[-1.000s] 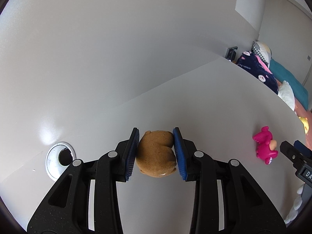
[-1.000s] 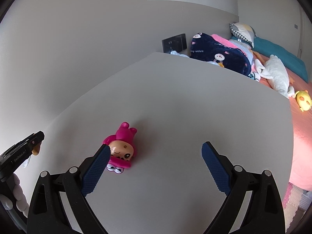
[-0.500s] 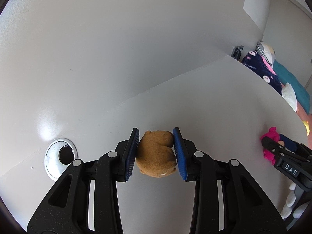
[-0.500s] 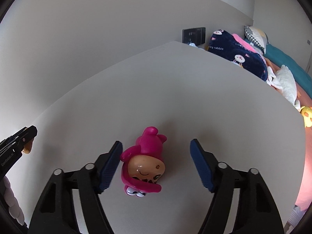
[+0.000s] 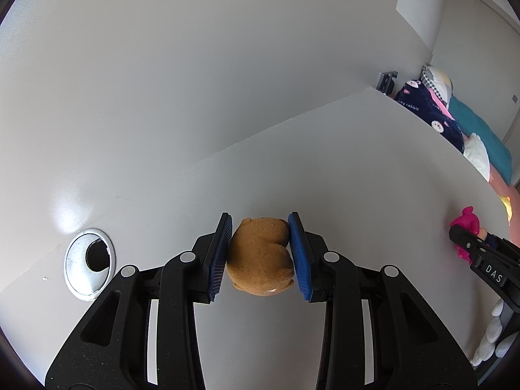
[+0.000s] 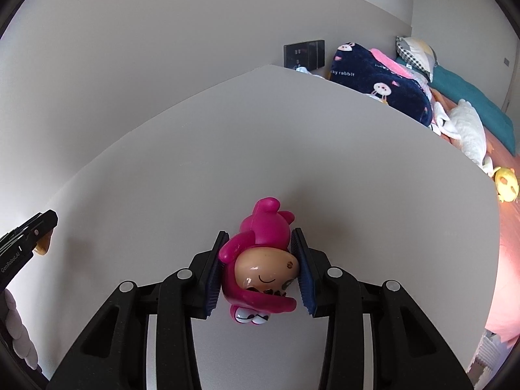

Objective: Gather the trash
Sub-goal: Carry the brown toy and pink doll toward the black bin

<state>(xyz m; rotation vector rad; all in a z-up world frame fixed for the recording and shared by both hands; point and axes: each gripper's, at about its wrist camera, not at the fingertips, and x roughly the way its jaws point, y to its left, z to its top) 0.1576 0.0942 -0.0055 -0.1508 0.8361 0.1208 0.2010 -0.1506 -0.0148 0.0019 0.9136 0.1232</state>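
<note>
Pink doll (image 6: pixel 260 260) between right gripper's (image 6: pixel 260 268) pads

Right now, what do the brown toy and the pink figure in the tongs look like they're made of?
Brown toy: looks like soft plush, with a matte fuzzy nap and no shine. Pink figure: looks like hard moulded plastic or vinyl, glossy, with highlights on its smooth face and hood. The look alone cannot settle which.

White table (image 6: pixel 325 162) bearing pink doll (image 6: pixel 260 260).
</note>
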